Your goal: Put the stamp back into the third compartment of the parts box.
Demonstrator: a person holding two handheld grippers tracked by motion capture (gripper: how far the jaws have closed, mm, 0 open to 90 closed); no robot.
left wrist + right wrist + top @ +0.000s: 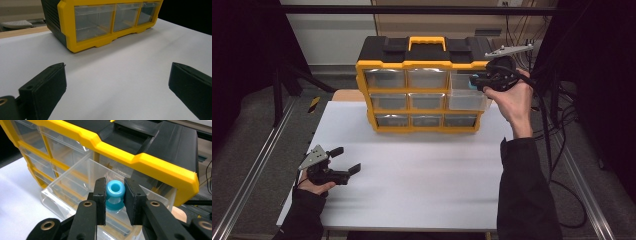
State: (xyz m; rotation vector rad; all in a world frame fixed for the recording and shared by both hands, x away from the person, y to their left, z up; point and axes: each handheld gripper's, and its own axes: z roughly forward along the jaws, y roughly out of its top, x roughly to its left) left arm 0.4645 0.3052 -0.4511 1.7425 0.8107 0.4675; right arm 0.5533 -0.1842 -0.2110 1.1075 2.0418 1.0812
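Observation:
A yellow and black organizer with clear drawers stands at the back of the white table. Its top right drawer is pulled out. My right gripper hovers over that drawer, shut on a small blue spool. In the right gripper view the blue spool sits upright between the two pads of my right gripper, above the open drawer. My left gripper rests low at the table's front left, open with nothing in it. In the left gripper view the left gripper points at the organizer.
The other drawers are pushed in and look empty. Cables hang off the table's right side. Metal rails run along both sides of the table. A wooden board lies behind the organizer's left corner.

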